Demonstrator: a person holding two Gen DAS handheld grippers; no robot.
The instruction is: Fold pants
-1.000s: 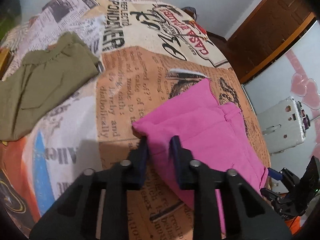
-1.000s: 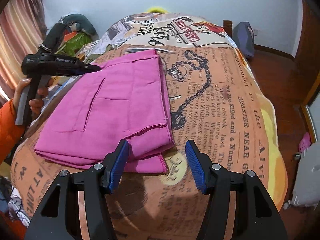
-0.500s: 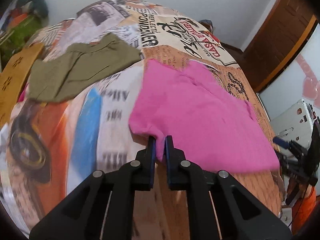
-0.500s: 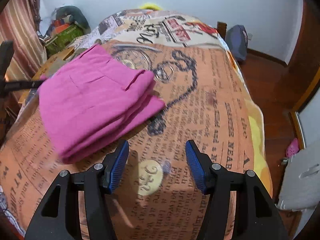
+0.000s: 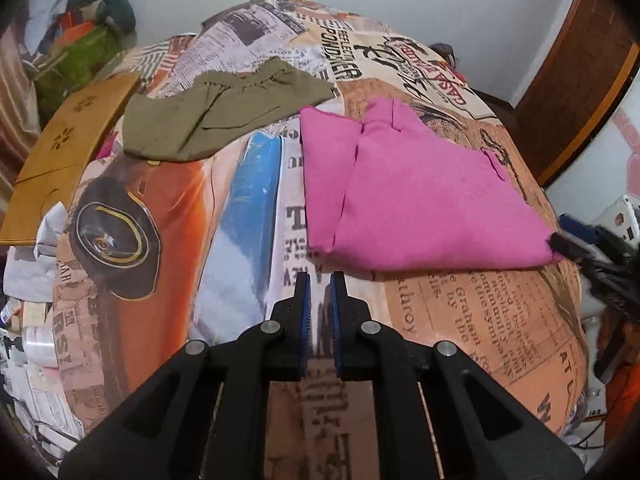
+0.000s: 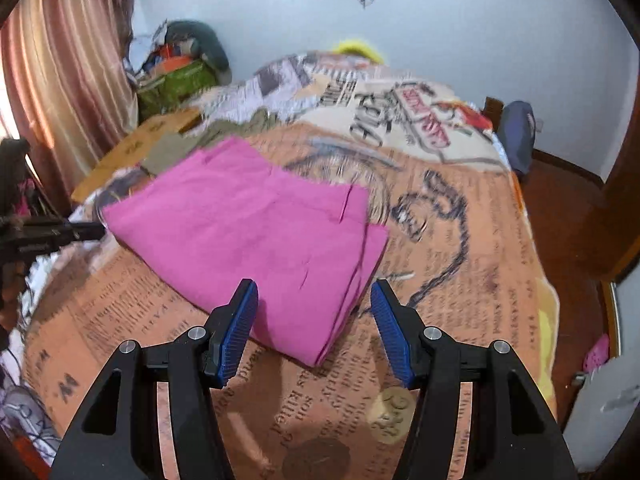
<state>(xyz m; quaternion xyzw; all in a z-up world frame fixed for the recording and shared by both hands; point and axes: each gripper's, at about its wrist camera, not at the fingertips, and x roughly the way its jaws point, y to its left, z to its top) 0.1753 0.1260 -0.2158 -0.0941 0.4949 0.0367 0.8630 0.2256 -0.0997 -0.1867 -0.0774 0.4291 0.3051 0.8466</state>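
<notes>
While the printed bedspread (image 5: 248, 184) fills both views as the working surface, the pink pants (image 5: 420, 200) lie on it already folded into a compact, layered rectangle, flat and held by nobody. Olive-green pants (image 5: 216, 120) sit beyond them, well apart, also folded. Judging from this, the folding itself looks finished and the step in hand is tidying or placing the pink bundle.

Doing that well seems to call for moving the whole stack at once. A grip on one layer alone would probably peel the fold open, so each gripper ought to bite through every layer at an edge.

At the near side, the left gripper (image 5: 319, 292) hovers just short of the bundle's near left corner, its blue pads drawn together with only a sliver between and nothing in them. It would need to open before taking cloth.

Over the opposite corner, the right gripper (image 6: 314, 312) has its jaws standing apart, empty, with the folded corner showing between them, so closing low there would likely catch the full thickness.
</notes>
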